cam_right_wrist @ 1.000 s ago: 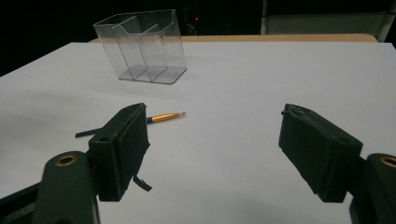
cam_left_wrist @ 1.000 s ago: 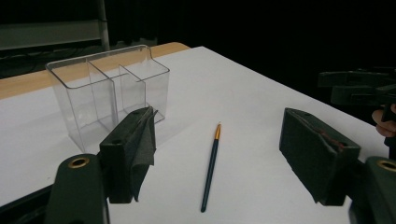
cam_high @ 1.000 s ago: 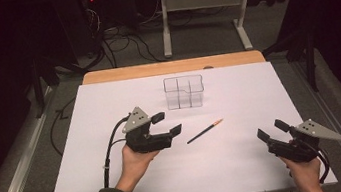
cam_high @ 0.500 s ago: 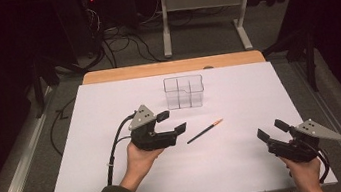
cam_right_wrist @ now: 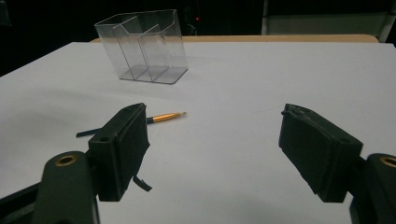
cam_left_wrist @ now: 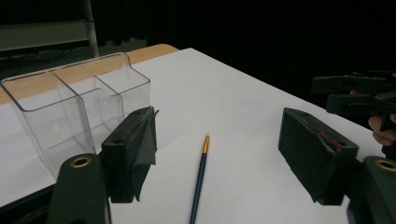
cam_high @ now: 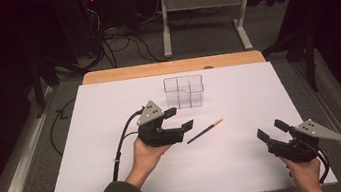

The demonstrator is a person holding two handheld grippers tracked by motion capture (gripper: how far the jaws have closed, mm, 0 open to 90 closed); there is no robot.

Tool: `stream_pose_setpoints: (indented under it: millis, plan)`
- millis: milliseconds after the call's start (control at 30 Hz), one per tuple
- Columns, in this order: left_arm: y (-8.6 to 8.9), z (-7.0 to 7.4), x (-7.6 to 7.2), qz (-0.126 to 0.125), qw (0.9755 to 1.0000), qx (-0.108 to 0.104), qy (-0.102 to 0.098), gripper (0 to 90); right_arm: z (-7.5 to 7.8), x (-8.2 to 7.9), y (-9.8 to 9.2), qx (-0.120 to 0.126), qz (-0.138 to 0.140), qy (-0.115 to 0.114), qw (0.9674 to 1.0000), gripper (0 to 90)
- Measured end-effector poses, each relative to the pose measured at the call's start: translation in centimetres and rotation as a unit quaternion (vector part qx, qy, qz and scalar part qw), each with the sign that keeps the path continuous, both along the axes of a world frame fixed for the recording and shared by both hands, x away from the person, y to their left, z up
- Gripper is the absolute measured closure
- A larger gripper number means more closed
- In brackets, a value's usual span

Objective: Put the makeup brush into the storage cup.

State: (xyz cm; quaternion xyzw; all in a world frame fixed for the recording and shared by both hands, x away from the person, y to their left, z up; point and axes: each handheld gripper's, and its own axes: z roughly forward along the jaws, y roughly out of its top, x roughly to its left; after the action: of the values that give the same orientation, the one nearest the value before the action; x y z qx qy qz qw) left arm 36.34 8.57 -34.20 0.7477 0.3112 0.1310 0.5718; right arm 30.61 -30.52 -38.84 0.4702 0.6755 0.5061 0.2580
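My left gripper has its fingers wide open, holding nothing; I should lower them astride the brush, then close gently.

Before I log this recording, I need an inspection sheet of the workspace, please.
Surface: white sheet covering the wooden table.
Job's things: thin dark paintbrush with gold ferrule lying flat; clear plastic compartment organizer upright, apparently empty.
Clutter: nothing seen.
Grippers: left gripper open, jaws toward the brush; right gripper open, near the front right corner, holding nothing.
Cables: black cable trailing from the left gripper; floor cables behind the table.
Surroundings: dark room, white table frame behind.
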Motion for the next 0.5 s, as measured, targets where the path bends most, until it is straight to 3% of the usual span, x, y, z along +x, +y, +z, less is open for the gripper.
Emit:
stream_pose_setpoints:
  millis: [500]
  plan:
    - [-0.93,0.09,0.81,-0.003,1.0,-0.002,0.004,28.4,-0.06,0.08,-0.09,0.0,0.0,0.002,1.0,25.5]
